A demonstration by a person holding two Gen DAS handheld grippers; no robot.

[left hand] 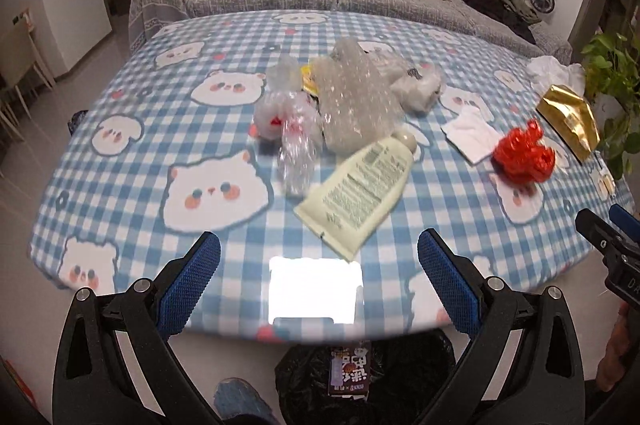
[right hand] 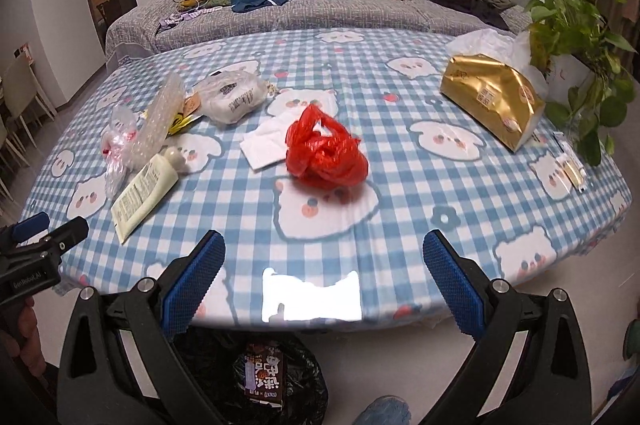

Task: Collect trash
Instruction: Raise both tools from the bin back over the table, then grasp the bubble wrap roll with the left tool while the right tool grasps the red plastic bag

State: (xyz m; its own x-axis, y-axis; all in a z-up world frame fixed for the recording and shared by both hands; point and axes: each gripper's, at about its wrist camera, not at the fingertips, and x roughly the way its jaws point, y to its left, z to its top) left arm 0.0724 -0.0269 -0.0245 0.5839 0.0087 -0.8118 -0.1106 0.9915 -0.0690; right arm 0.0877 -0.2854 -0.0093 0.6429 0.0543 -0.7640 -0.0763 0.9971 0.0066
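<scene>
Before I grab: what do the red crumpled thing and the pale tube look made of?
Red bag: thin plastic film, probably; glossy, translucent, crumpled, with handle loops. Pale tube: likely soft plastic, matte cream finish with printed text, flattened at its crimped end, rounded cap.

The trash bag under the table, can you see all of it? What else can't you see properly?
- Black trash bag: both views, partly hidden by table edge and gripper arms.
- Yellow wrapper: left view, mostly covered by bubble wrap.
- Tube print: blurred, unreadable.
- Right gripper: cut off by the left view's edge.
</scene>
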